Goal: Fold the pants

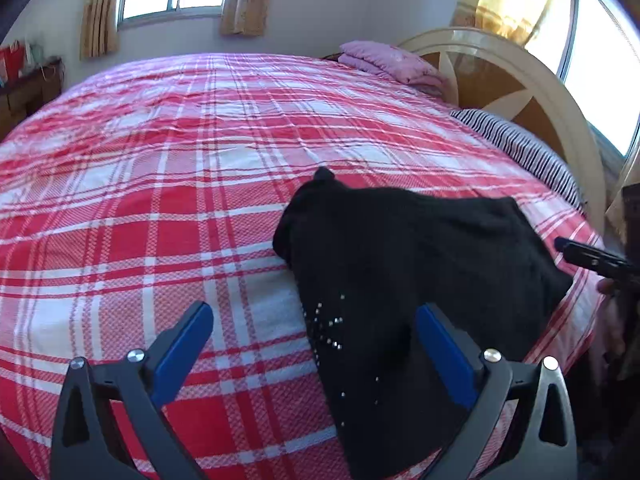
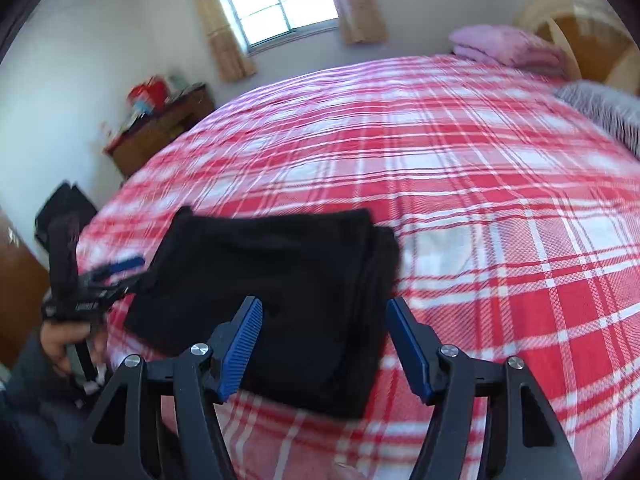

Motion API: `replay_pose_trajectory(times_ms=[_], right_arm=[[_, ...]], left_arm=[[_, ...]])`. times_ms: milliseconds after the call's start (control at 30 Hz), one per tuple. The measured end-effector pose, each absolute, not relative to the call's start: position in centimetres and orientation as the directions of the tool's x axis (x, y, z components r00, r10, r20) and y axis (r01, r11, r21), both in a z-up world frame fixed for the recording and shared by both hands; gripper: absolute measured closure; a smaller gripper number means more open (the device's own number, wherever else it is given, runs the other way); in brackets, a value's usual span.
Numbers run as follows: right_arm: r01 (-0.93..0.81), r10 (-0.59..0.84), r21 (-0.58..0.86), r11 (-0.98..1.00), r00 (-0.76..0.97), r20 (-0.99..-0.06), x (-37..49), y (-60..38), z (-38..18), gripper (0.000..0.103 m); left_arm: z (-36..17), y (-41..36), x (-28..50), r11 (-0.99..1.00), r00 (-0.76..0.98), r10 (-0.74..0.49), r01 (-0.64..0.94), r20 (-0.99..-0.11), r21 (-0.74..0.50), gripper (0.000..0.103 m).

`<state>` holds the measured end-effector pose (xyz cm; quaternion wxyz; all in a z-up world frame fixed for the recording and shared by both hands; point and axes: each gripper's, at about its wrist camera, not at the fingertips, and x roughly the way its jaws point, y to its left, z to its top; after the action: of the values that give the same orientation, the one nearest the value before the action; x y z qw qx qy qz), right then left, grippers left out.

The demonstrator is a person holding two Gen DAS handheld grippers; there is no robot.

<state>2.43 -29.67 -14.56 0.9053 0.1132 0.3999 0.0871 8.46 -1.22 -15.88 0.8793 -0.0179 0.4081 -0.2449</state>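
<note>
Black pants (image 1: 404,264) lie folded into a flat stack near the front edge of the bed; they also show in the right wrist view (image 2: 276,280). Small shiny studs dot the near part. My left gripper (image 1: 314,314) is open and empty, hovering above the pants' near left part, and it shows at the left of the right wrist view (image 2: 120,270). My right gripper (image 2: 324,308) is open and empty above the stack's near right edge; its tip shows at the right of the left wrist view (image 1: 576,252).
The bed has a red and white plaid cover (image 1: 180,184). A folded pink blanket (image 1: 392,64) and a striped pillow (image 1: 520,148) lie by the headboard (image 1: 520,76). A wooden cabinet (image 2: 160,128) with clutter stands by the far wall.
</note>
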Motion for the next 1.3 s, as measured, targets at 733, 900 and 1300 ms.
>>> replay_pose_trajectory(times_ms=[733,900,1300], right_arm=[[-0.127,0.389,0.397,0.909,0.597,-0.702,7.5,-27.8,-14.2,0.076],[-0.229,0.431,0.37,0.9,0.582,-0.689,11.6,-23.5,-11.8,0.076],[-0.463,0.597,0.403,0.79,0.431,-0.676,25.6,-5.5,-13.8,0.076]], left_arm=[[-15.1,-0.8,11.2,0.769,0.433,-0.63,0.46,-0.645,-0.443,0.086],[-12.8,3.4,11.2,0.802,0.51,-0.595,0.427,-0.622,-0.418,0.088],[-11.8,19.8,11.0,0.935,0.698,-0.326,0.136,-0.638,-0.328,0.088]])
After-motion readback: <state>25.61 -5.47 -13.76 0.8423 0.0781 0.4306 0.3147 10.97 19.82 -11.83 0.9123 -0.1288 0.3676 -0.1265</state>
